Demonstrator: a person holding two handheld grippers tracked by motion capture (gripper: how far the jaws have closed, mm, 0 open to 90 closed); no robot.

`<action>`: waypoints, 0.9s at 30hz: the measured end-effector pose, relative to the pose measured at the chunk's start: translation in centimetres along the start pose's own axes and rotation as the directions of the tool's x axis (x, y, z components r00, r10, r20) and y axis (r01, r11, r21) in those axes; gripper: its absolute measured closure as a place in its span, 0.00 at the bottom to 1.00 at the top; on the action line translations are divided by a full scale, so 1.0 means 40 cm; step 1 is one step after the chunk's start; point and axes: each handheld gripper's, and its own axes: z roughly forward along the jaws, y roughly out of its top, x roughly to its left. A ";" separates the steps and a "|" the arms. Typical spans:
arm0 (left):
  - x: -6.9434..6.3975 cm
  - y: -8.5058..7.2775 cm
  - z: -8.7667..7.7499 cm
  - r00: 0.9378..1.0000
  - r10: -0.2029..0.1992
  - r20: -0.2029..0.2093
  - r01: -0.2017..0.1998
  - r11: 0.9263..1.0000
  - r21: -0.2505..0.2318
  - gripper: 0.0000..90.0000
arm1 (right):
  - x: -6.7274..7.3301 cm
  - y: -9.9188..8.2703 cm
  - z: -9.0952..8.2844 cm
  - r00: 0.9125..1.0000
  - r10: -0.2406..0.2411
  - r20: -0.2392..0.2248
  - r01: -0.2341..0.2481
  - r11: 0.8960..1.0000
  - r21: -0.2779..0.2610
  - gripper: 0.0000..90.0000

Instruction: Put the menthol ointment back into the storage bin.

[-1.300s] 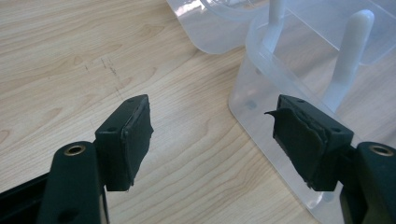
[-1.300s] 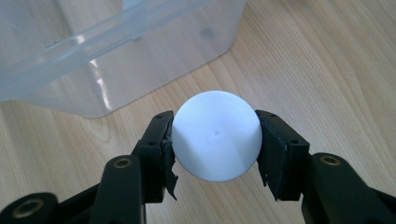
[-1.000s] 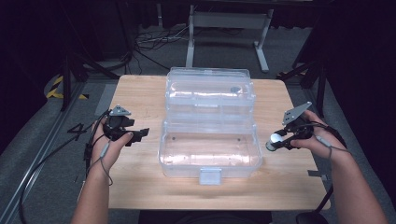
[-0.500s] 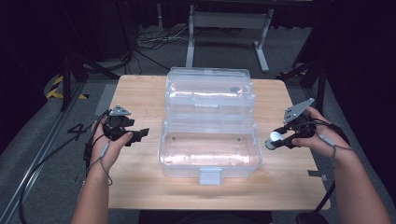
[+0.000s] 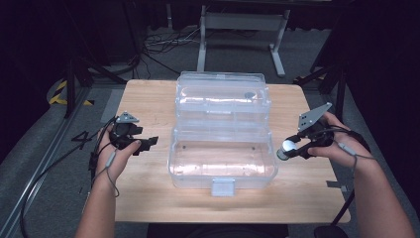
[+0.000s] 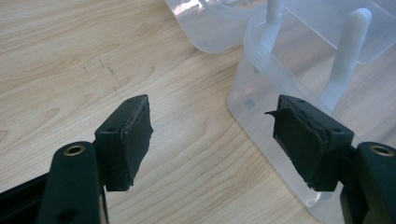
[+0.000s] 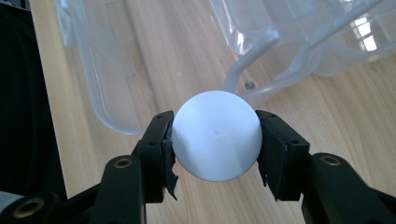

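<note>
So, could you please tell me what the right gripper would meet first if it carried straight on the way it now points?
Most likely the clear plastic box. The right gripper, shut on a white ball, points at the box's near side wall, so the ball would probably touch that wall first, though the depth is hard to judge.

The right claw [image 5: 289, 150] — clamped on the white ball [image 5: 287, 146] — has risen a little off the tabletop's [image 5: 148, 99] right edge and edged toward the clear box [image 5: 223, 163].
</note>
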 end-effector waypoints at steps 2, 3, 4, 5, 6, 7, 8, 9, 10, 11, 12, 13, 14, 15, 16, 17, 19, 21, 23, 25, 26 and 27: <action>0.000 0.000 0.000 1.000 -0.001 0.000 0.001 1.000 0.002 0.32 | 0.005 0.008 -0.003 1.000 -0.006 -0.013 0.006 1.000 -0.003 0.56; 0.000 0.000 0.000 1.000 -0.001 0.000 0.001 1.000 0.002 0.32 | 0.006 0.012 -0.003 1.000 -0.010 -0.016 0.010 1.000 -0.007 0.56; 0.001 0.000 -0.001 1.000 0.002 0.000 -0.002 1.000 0.001 0.32 | 0.008 0.015 -0.004 1.000 -0.011 -0.021 0.011 1.000 -0.008 0.56; 0.000 0.000 -0.001 1.000 0.001 0.000 -0.001 1.000 0.000 0.32 | 0.010 0.019 -0.004 1.000 -0.014 -0.022 0.014 1.000 -0.012 0.56; 0.001 0.000 -0.001 1.000 0.002 0.001 -0.002 1.000 -0.001 0.32 | 0.011 0.022 -0.006 1.000 -0.017 -0.023 0.017 1.000 -0.013 0.56; 0.001 0.000 -0.001 1.000 0.002 0.000 -0.002 1.000 -0.003 0.32 | 0.014 0.026 -0.007 0.999 -0.022 -0.023 0.022 1.000 -0.013 0.56; 0.001 0.000 -0.002 1.000 0.000 0.001 0.000 1.000 -0.002 0.32 | 0.016 0.030 -0.007 0.999 -0.026 -0.025 0.026 1.000 -0.015 0.56; 0.001 0.000 -0.001 1.000 0.002 -0.001 -0.002 1.000 -0.003 0.32 | 0.019 0.034 -0.007 0.999 -0.035 -0.029 0.034 0.999 -0.017 0.56; 0.001 0.000 -0.001 1.000 0.001 0.001 -0.001 1.000 -0.002 0.32 | 0.023 0.037 -0.007 0.999 -0.037 -0.031 0.036 0.999 -0.019 0.56; 0.001 0.000 -0.001 1.000 0.001 0.001 -0.001 1.000 0.000 0.32 | 0.026 0.041 -0.006 0.998 -0.043 -0.037 0.042 0.999 -0.021 0.56; 0.001 0.000 -0.001 1.000 0.002 0.001 -0.002 1.000 0.000 0.32 | 0.029 0.045 -0.005 0.998 -0.051 -0.041 0.050 0.998 -0.024 0.56; 0.000 0.000 -0.001 1.000 0.003 0.000 -0.003 1.000 0.000 0.32 | 0.032 0.048 -0.003 0.998 -0.054 -0.044 0.053 0.998 -0.024 0.56; 0.000 0.000 0.000 1.000 0.004 0.002 -0.004 1.000 -0.001 0.32 | 0.035 0.051 -0.001 0.997 -0.060 -0.050 0.059 0.998 -0.022 0.56; 0.000 0.000 0.000 1.000 0.004 0.002 -0.004 1.000 -0.001 0.32 | 0.038 0.054 0.002 0.996 -0.066 -0.054 0.065 0.998 -0.023 0.56; 0.000 0.000 0.000 1.000 0.004 0.002 -0.004 1.000 -0.001 0.32 | 0.040 0.056 0.005 0.996 -0.068 -0.054 0.067 0.997 -0.025 0.56; 0.000 0.000 0.000 1.000 0.004 0.001 -0.004 1.000 0.001 0.32 | 0.042 0.059 0.009 0.996 -0.072 -0.057 0.071 0.997 -0.023 0.56; 0.001 0.000 0.000 1.000 0.005 0.001 -0.005 1.000 0.001 0.32 | 0.047 0.063 0.014 0.995 -0.079 -0.067 0.078 0.997 -0.020 0.56; 0.000 0.000 0.000 1.000 0.003 0.001 -0.003 1.000 0.003 0.32 | 0.051 0.068 0.019 0.994 -0.084 -0.068 0.082 0.996 -0.023 0.56; 0.000 0.000 0.000 1.000 0.004 0.002 -0.004 1.000 0.004 0.32 | 0.055 0.072 0.024 0.993 -0.089 -0.075 0.087 0.996 -0.027 0.56; 0.000 0.000 0.000 1.000 0.006 0.001 -0.006 1.000 0.003 0.32 | 0.058 0.077 0.030 0.992 -0.094 -0.081 0.093 0.995 -0.024 0.56; 0.000 0.000 0.000 1.000 0.006 0.002 -0.006 1.000 0.003 0.32 | 0.059 0.079 0.033 0.992 -0.097 -0.081 0.095 0.995 -0.022 0.56; 0.000 0.000 0.000 1.000 0.006 0.003 -0.006 1.000 0.001 0.32 | 0.060 0.081 0.037 0.992 -0.099 -0.083 0.098 0.995 -0.019 0.56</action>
